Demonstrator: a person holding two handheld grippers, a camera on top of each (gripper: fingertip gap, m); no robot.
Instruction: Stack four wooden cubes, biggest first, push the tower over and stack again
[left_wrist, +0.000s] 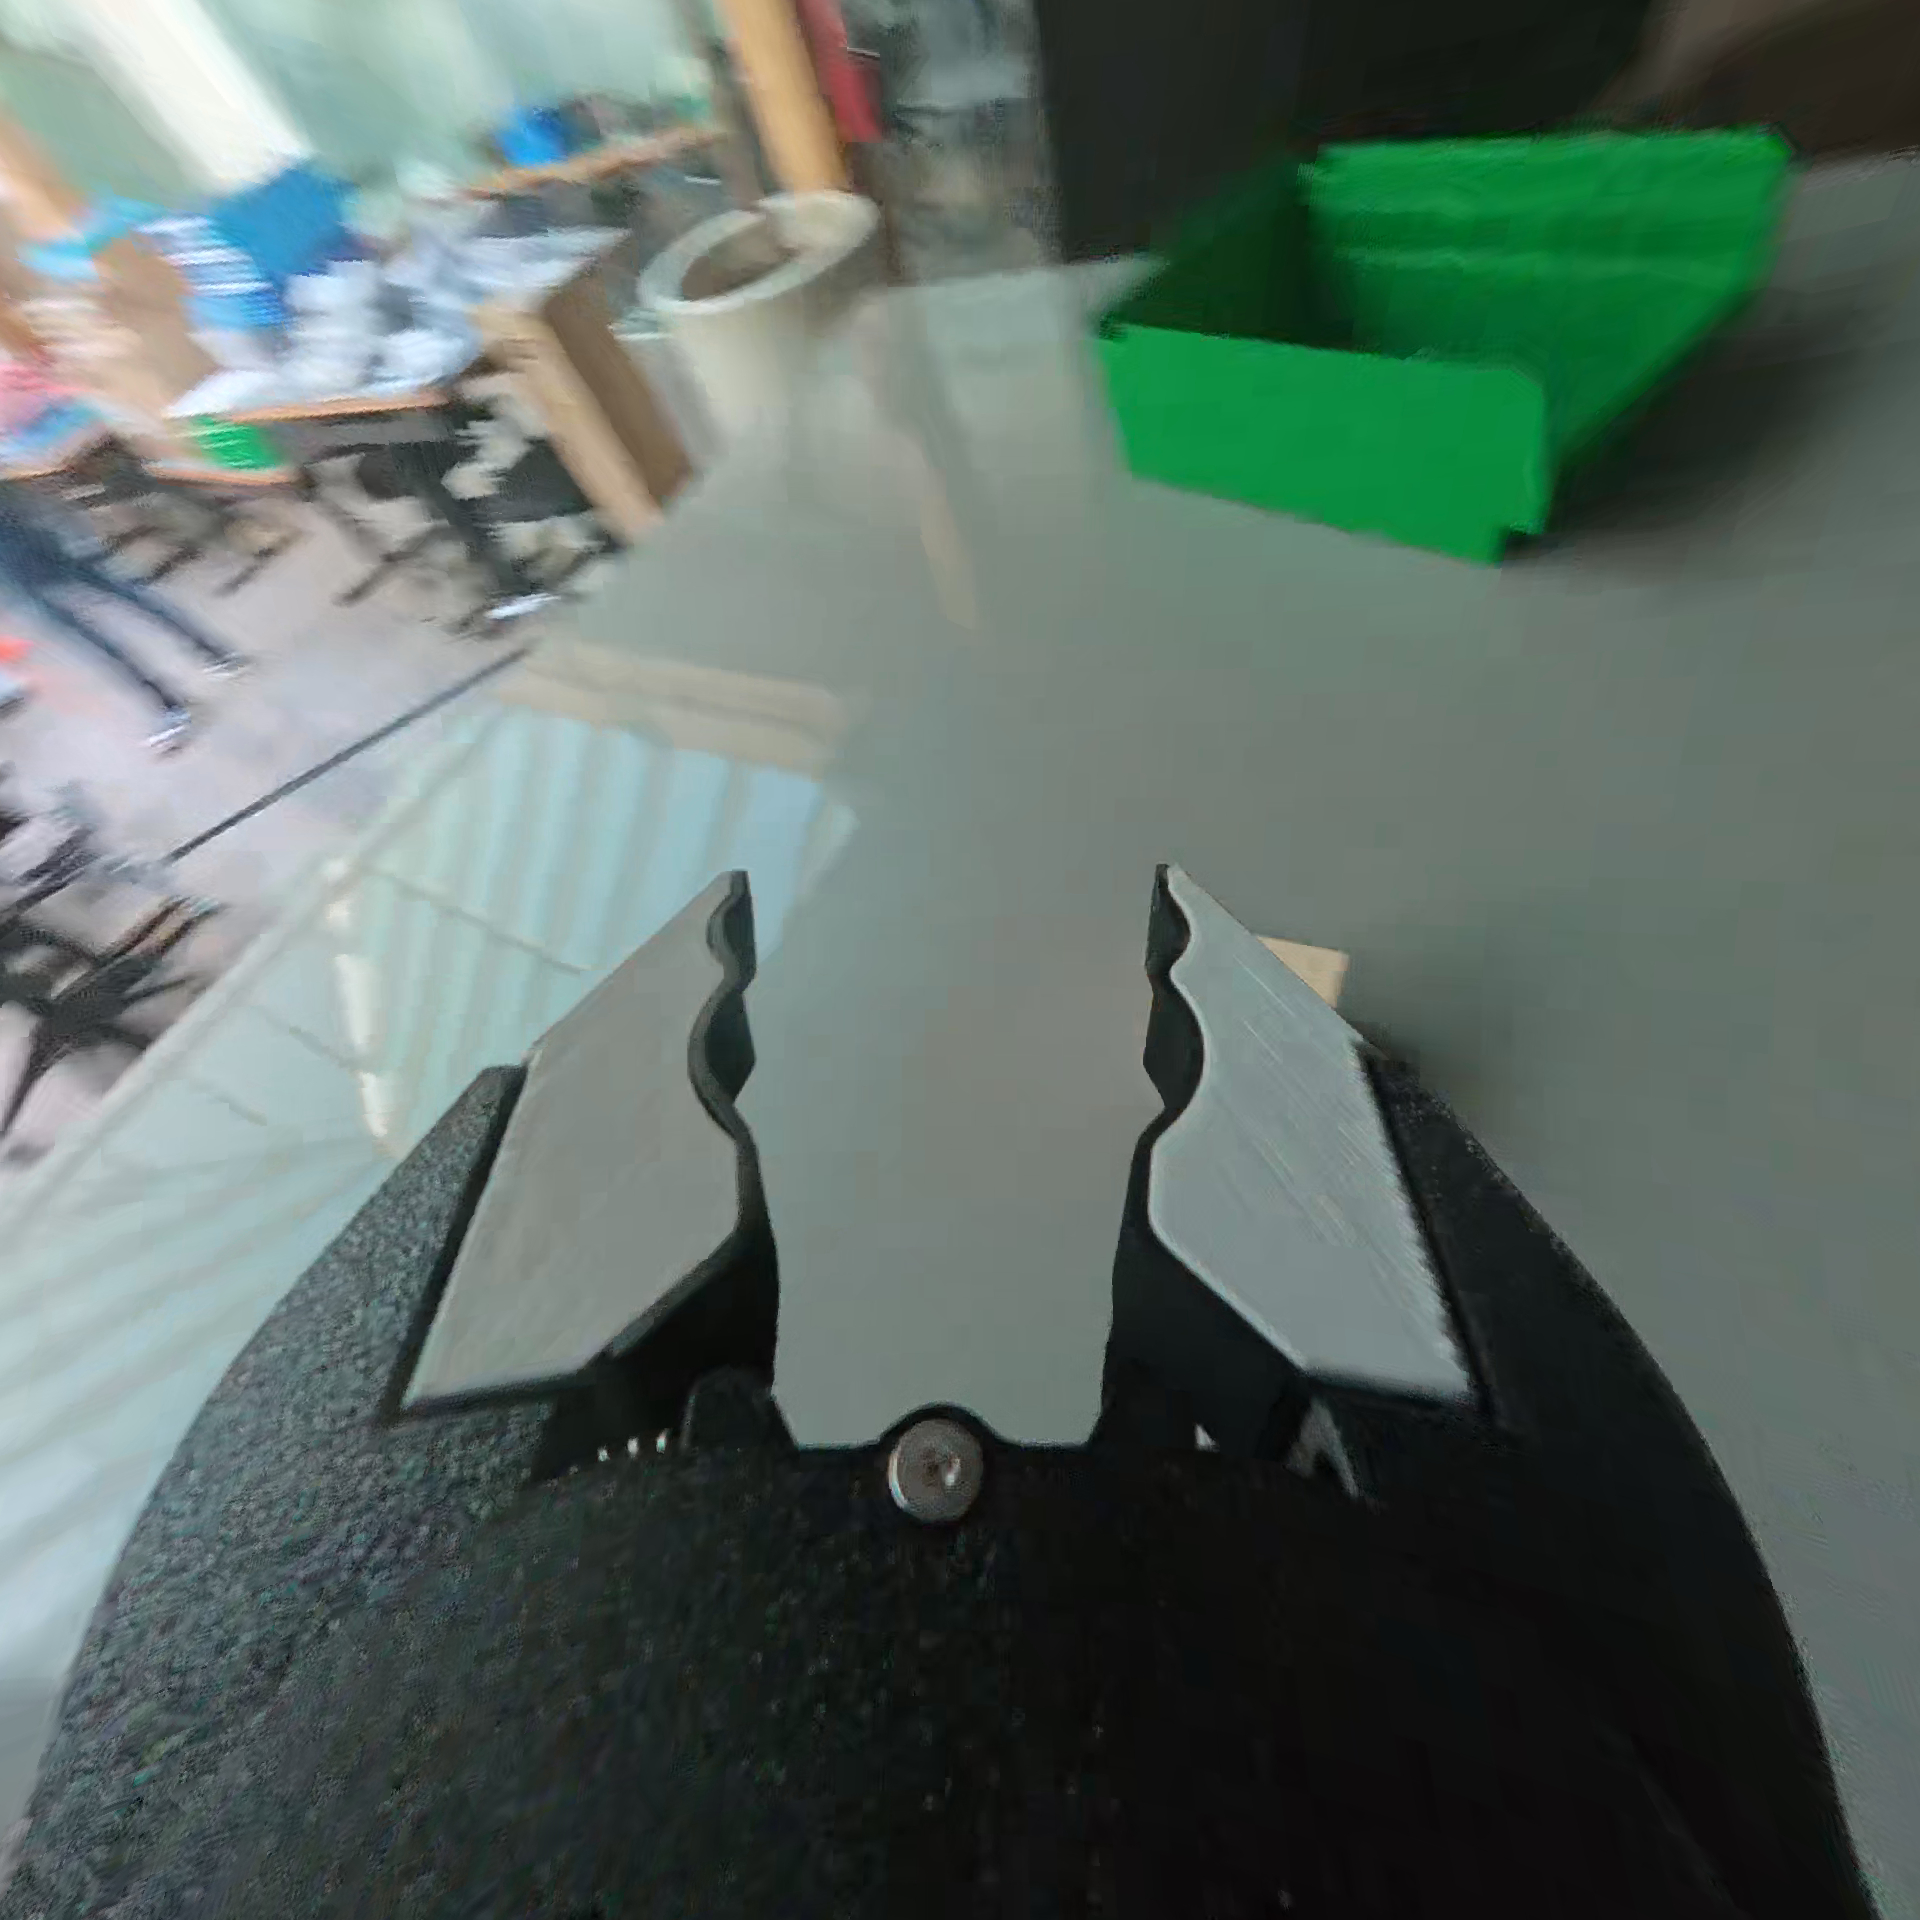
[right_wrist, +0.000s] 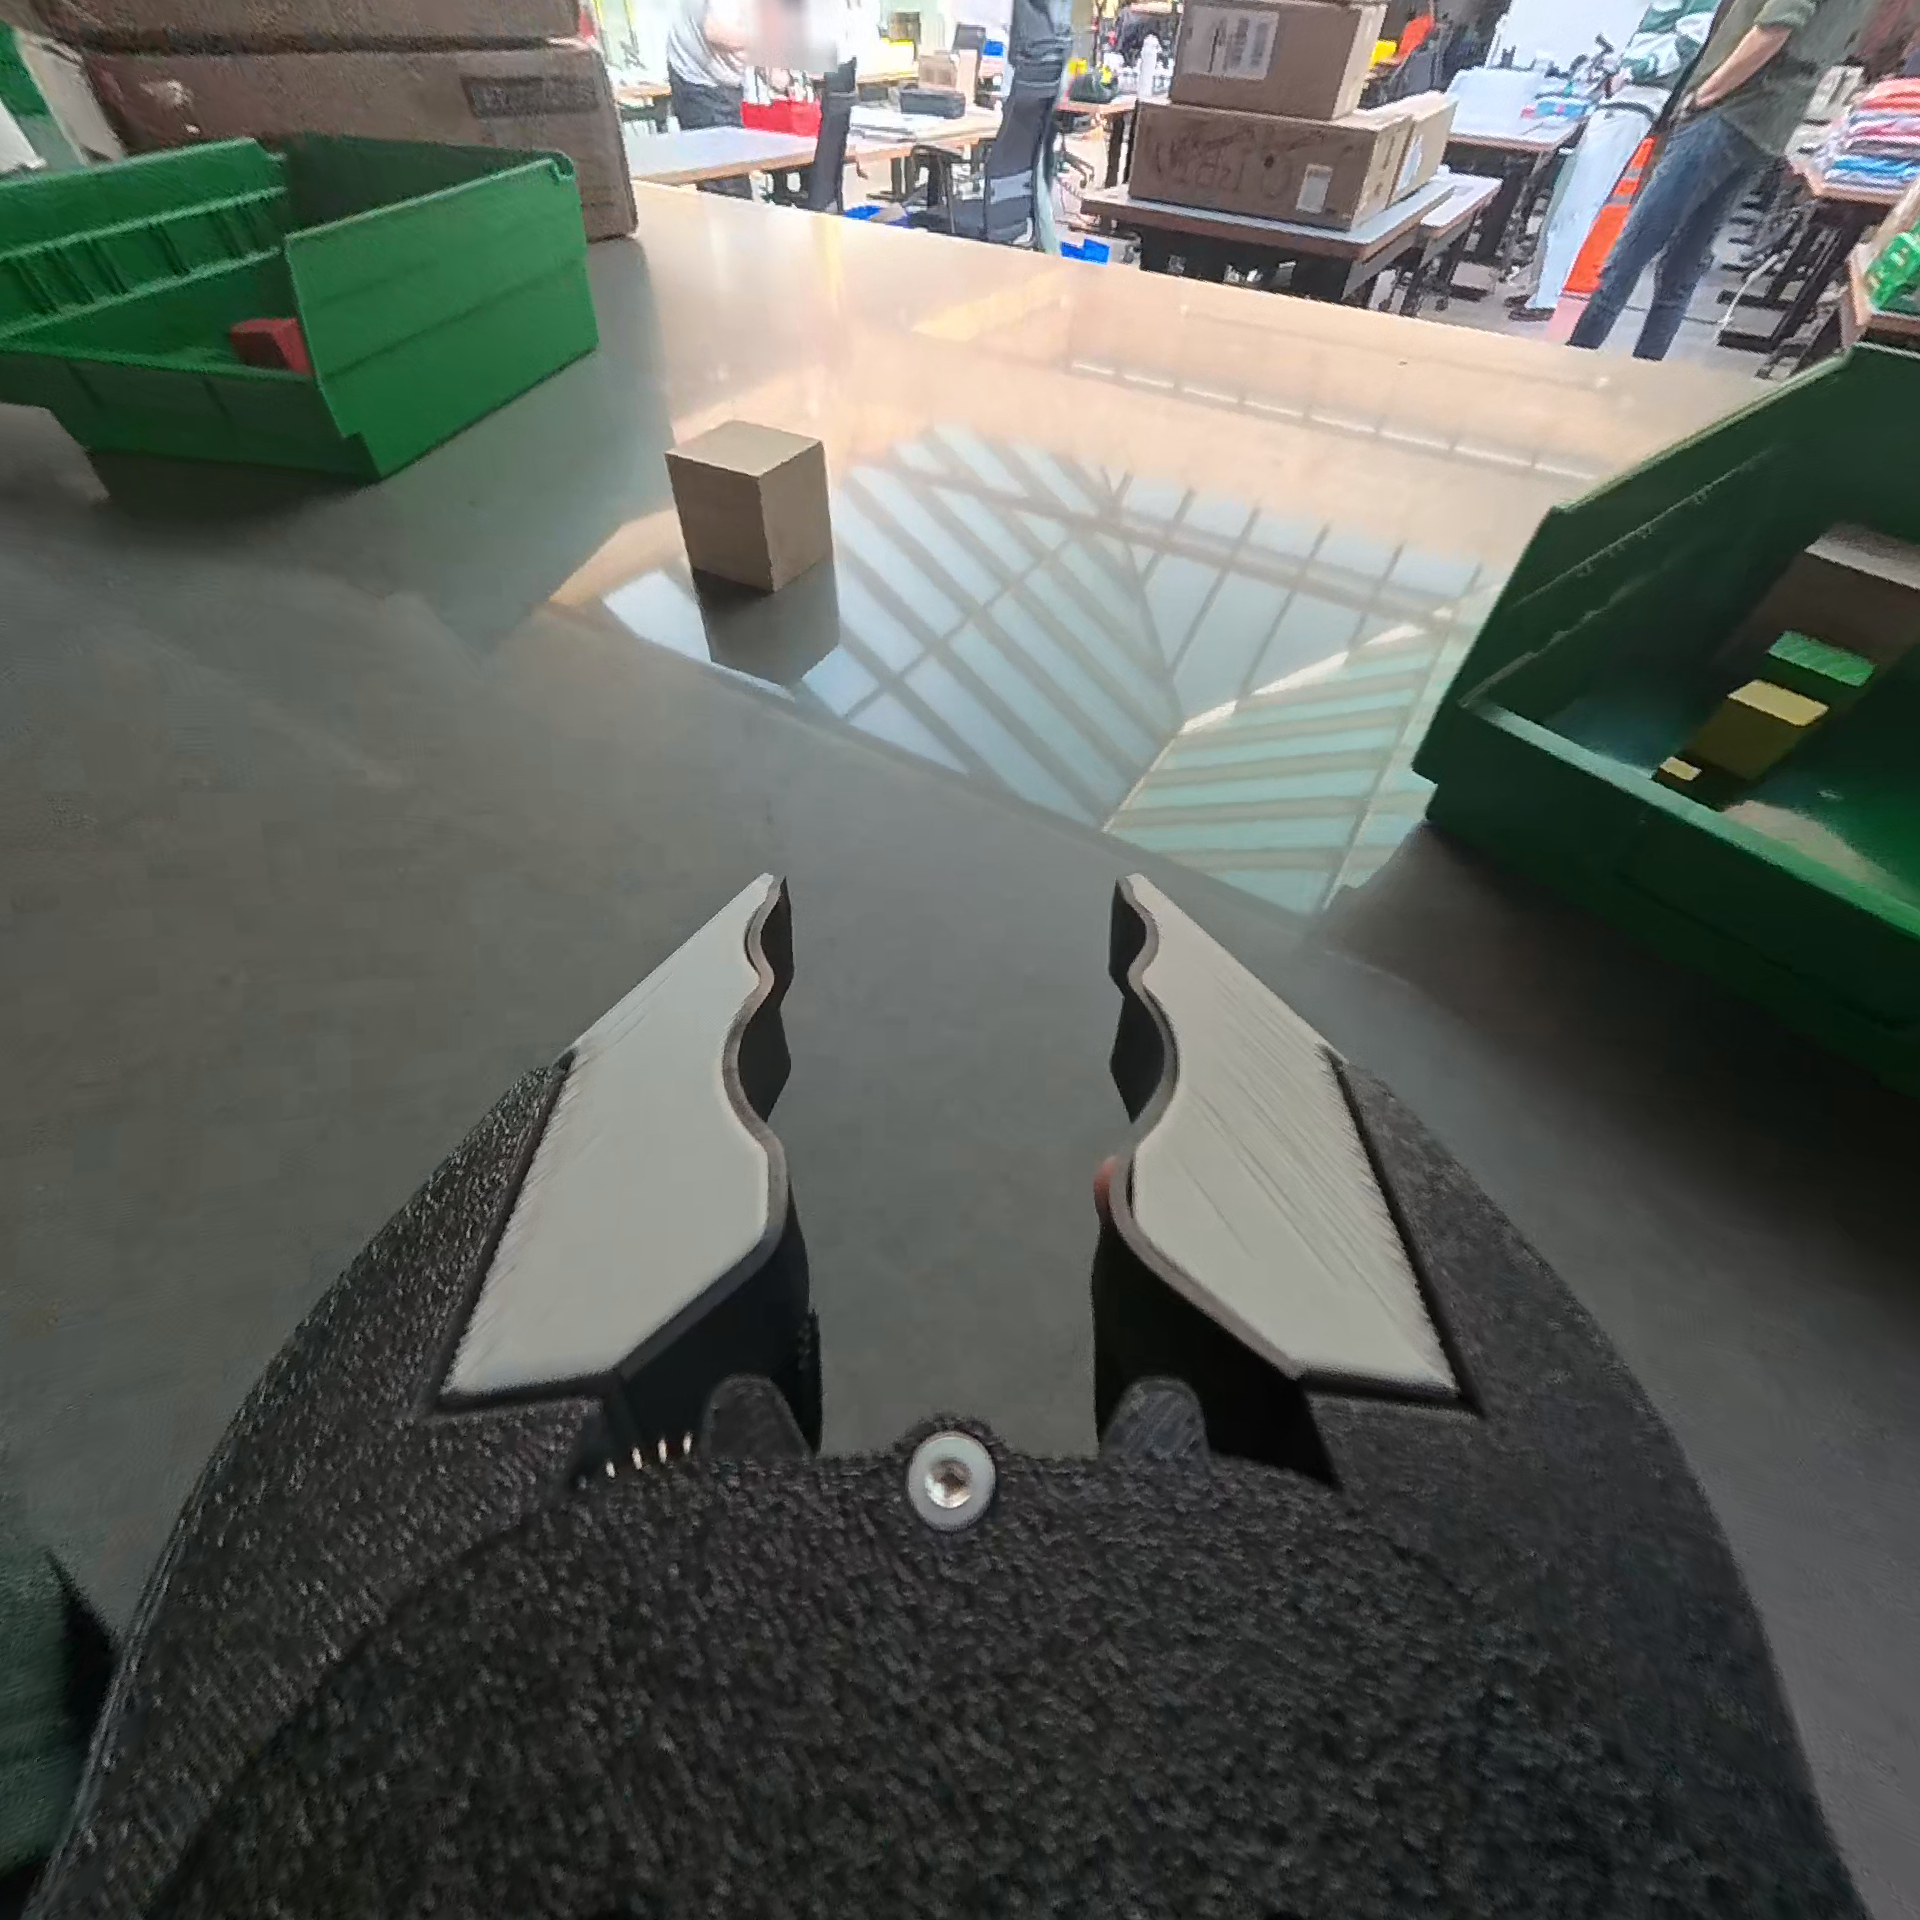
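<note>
My left gripper (left_wrist: 951, 883) is open and empty above a grey table (left_wrist: 1143, 727); the view is blurred by motion. A corner of a pale wooden block (left_wrist: 1311, 966) peeks out behind its right finger. A green bin (left_wrist: 1455, 343) sits ahead to the right. My right gripper (right_wrist: 951, 894) is open and empty, low over the table (right_wrist: 312, 831). A wooden cube (right_wrist: 750, 501) stands on the table ahead, apart from the fingers. A green bin (right_wrist: 312, 301) at far left holds a red block (right_wrist: 272, 341). A green bin (right_wrist: 1683, 727) at right holds a yellow block (right_wrist: 1756, 727) and a green block (right_wrist: 1820, 657).
Cardboard boxes (right_wrist: 395, 94) stand behind the left bin. The table's left edge (left_wrist: 582, 665) drops to a floor with desks and chairs. Beyond the far edge are tables with boxes (right_wrist: 1288, 156) and people (right_wrist: 1704, 156) standing.
</note>
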